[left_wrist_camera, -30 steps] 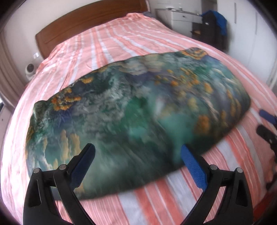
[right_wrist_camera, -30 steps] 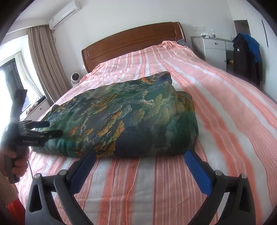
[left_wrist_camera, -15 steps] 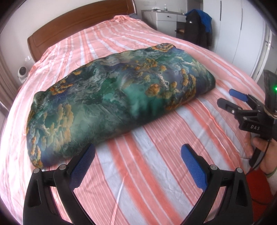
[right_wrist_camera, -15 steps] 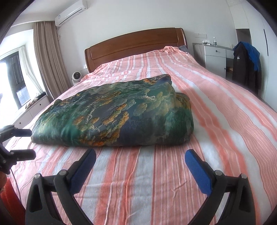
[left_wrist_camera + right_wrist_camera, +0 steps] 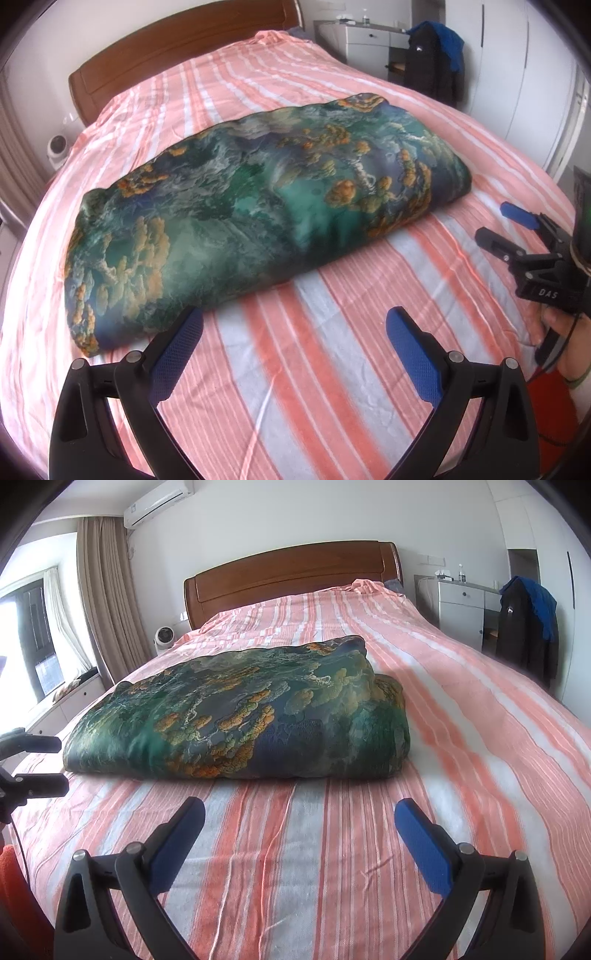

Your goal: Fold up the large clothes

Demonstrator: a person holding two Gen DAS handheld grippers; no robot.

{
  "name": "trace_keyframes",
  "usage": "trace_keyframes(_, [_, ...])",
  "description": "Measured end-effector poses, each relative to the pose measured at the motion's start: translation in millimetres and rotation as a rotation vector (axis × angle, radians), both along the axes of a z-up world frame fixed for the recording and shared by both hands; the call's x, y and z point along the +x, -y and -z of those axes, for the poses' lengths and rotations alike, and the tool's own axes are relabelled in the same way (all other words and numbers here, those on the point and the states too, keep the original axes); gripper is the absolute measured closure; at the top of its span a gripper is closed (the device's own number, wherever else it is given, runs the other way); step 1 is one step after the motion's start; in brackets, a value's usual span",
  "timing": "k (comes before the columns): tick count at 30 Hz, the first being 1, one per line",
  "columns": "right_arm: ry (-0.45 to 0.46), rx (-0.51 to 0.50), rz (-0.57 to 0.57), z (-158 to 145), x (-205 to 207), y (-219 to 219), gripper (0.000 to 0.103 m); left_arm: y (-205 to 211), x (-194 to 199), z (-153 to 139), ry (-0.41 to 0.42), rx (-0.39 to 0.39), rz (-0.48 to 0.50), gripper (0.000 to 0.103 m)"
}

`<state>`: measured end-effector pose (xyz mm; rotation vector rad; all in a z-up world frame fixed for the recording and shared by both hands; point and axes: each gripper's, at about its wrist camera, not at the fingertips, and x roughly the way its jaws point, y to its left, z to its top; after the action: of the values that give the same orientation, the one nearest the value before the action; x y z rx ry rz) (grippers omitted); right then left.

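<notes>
A large green, blue and orange patterned cloth (image 5: 258, 218) lies folded into a thick oblong bundle across the striped bed; the right wrist view shows the same cloth (image 5: 240, 716) from its long side. My left gripper (image 5: 293, 332) is open over bare bedspread, just short of the bundle's near edge, with nothing between its fingers. My right gripper (image 5: 299, 821) is open too, back from the cloth. In the left wrist view the right gripper (image 5: 502, 225) appears at the right, held by a hand. The left gripper (image 5: 48, 764) shows at the left edge of the right wrist view.
The bed (image 5: 480, 738) has a pink, white and grey striped cover and a wooden headboard (image 5: 295, 576). A white dresser (image 5: 458, 605) and a chair with dark clothes (image 5: 528, 624) stand at the right. A small fan (image 5: 164, 637), curtains and a window are at the left.
Both grippers have drawn back from the folded cloth, so more bedspread lies in front of them. The cloth has stayed still. Both stay open.
</notes>
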<state>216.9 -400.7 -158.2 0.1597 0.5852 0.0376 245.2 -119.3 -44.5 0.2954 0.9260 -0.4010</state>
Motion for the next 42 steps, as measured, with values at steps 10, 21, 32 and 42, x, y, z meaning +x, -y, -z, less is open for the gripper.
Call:
trace_keyframes(10, [-0.016,0.013,0.01,5.6,1.4,5.5,0.002,-11.0,31.7,-0.9,0.009,0.004,-0.069,0.003])
trace_keyframes(21, [-0.025,0.018,0.003,8.6,3.0,4.2,0.002,19.5,86.4,-10.9,0.048,-0.025,-0.057,0.003])
trace_keyframes(32, [-0.033,0.05,0.002,12.2,5.1,9.3,0.002,49.6,96.1,37.1,-0.021,0.052,0.001,0.003])
trace_keyframes(42, [-0.032,0.073,0.005,13.2,6.4,13.3,0.002,52.7,30.0,35.9,-0.017,0.151,0.219,0.003])
